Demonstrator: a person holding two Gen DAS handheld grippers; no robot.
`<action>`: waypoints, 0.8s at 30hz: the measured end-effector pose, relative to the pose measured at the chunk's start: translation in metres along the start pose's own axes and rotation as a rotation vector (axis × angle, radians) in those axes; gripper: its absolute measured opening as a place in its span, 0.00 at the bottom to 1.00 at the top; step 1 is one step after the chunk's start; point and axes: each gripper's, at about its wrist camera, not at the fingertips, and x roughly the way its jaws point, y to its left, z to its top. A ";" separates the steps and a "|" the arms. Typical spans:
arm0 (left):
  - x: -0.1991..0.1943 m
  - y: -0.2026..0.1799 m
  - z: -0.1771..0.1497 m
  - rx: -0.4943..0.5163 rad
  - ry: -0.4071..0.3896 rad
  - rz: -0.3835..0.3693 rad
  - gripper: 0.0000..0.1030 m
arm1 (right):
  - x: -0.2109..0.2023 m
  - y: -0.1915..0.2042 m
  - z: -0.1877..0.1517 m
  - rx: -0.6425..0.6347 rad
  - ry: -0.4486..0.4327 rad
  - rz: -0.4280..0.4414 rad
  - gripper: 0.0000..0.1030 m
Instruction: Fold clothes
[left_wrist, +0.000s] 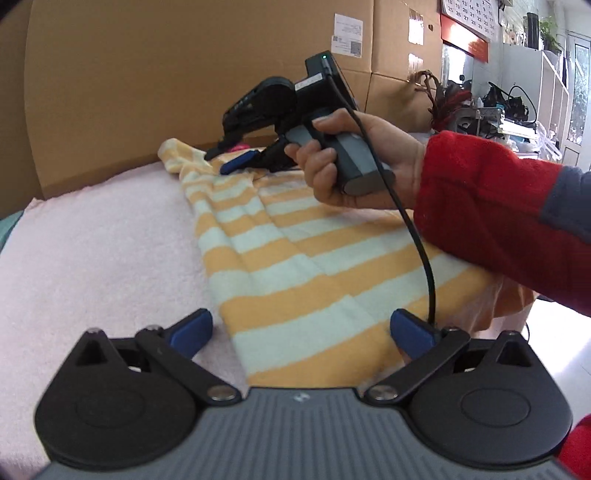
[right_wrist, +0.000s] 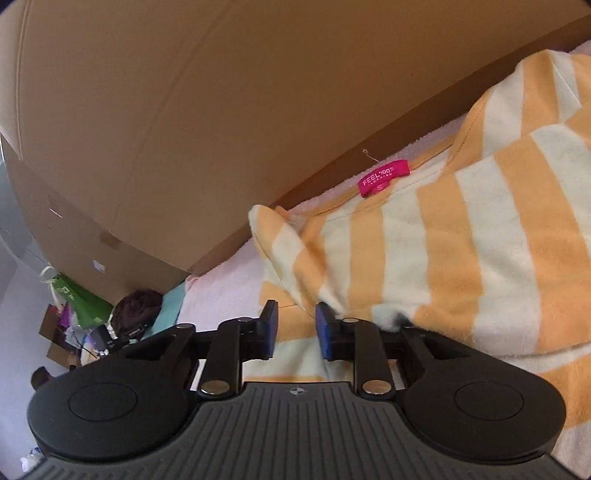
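Note:
An orange and white striped shirt (left_wrist: 295, 258) lies on a pink towel (left_wrist: 96, 251), partly folded lengthwise. My left gripper (left_wrist: 301, 328) is wide open at the shirt's near hem, its blue pads on either side of the cloth. My right gripper (right_wrist: 295, 325) is held by a hand in a red sleeve and sits over the shirt's collar end; it also shows in the left wrist view (left_wrist: 240, 160). Its jaws stand a small gap apart with nothing between them. A folded sleeve of the shirt (right_wrist: 461, 240) lies just right of it, and a pink neck label (right_wrist: 384, 177) is beyond.
A big cardboard box (left_wrist: 184, 85) stands right behind the towel as a wall. The right gripper's black cable (left_wrist: 417, 236) hangs across the shirt. The table's right edge (left_wrist: 517, 306) drops off to the floor. Room clutter (right_wrist: 88, 317) lies past the left end.

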 end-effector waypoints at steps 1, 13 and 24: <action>-0.003 0.001 0.002 0.009 -0.001 -0.003 0.99 | -0.003 0.006 -0.005 -0.009 0.030 0.046 0.58; 0.025 0.009 0.018 -0.071 -0.034 -0.129 0.99 | 0.060 0.026 0.009 -0.208 0.092 -0.032 0.13; 0.005 -0.006 -0.009 0.000 -0.045 -0.017 0.99 | -0.001 0.041 -0.040 -0.103 0.317 0.255 0.74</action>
